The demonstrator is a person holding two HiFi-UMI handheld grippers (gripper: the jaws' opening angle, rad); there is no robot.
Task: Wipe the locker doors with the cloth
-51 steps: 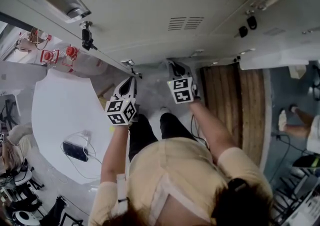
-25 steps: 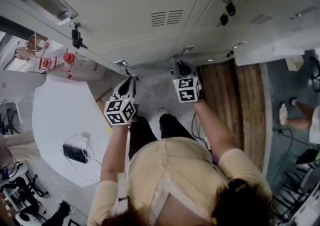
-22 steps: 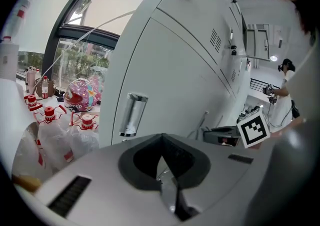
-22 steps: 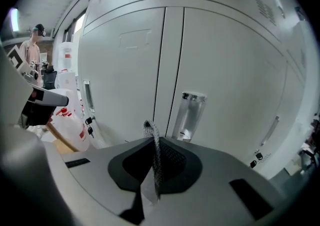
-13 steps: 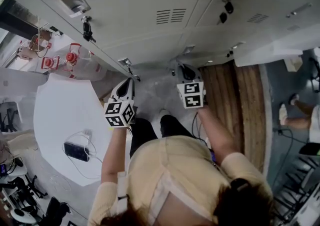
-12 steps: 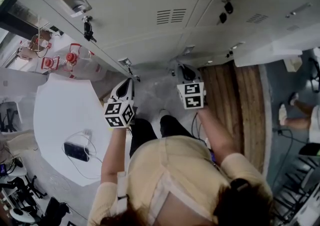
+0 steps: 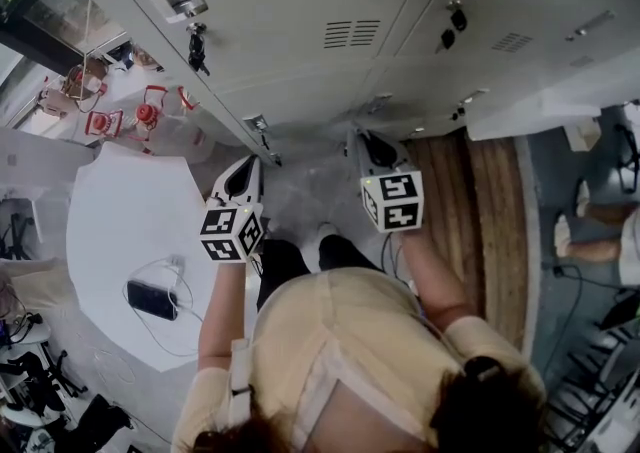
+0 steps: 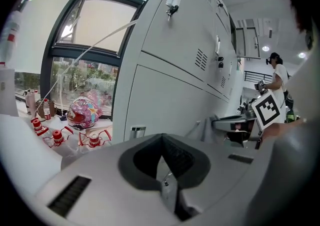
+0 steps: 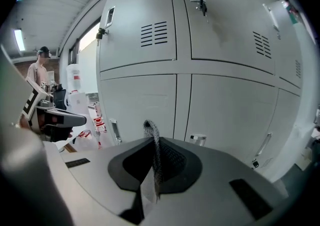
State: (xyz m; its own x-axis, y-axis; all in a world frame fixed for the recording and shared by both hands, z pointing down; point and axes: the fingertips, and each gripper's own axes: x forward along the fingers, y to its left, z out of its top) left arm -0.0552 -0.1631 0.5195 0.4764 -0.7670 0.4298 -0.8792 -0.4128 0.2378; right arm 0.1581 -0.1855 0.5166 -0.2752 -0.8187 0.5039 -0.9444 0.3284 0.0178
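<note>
Grey locker doors (image 7: 300, 1) fill the top of the head view, with vent slots and keys (image 7: 197, 46) hanging in one lock. Both grippers are held side by side in front of the lower doors, apart from them. My left gripper (image 7: 249, 165) points at the lowest door near the window; in the left gripper view its jaws (image 8: 162, 162) are closed together with nothing between them. My right gripper (image 7: 372, 146) faces the lower doors (image 9: 145, 105) and is shut on a grey mesh cloth (image 9: 150, 132), whose end sticks up between the jaws.
A white round table (image 7: 120, 211) stands at the left with a dark device (image 7: 152, 299) and a cable on it. Red-capped bottles (image 7: 145, 116) stand by the window. A wooden strip (image 7: 480, 211) lies on the floor at the right. Another person (image 9: 40, 73) stands further off.
The right gripper has come back and to the right, its cube now larger in view. The left gripper has shifted slightly left. The view has swung a little along the lockers.
</note>
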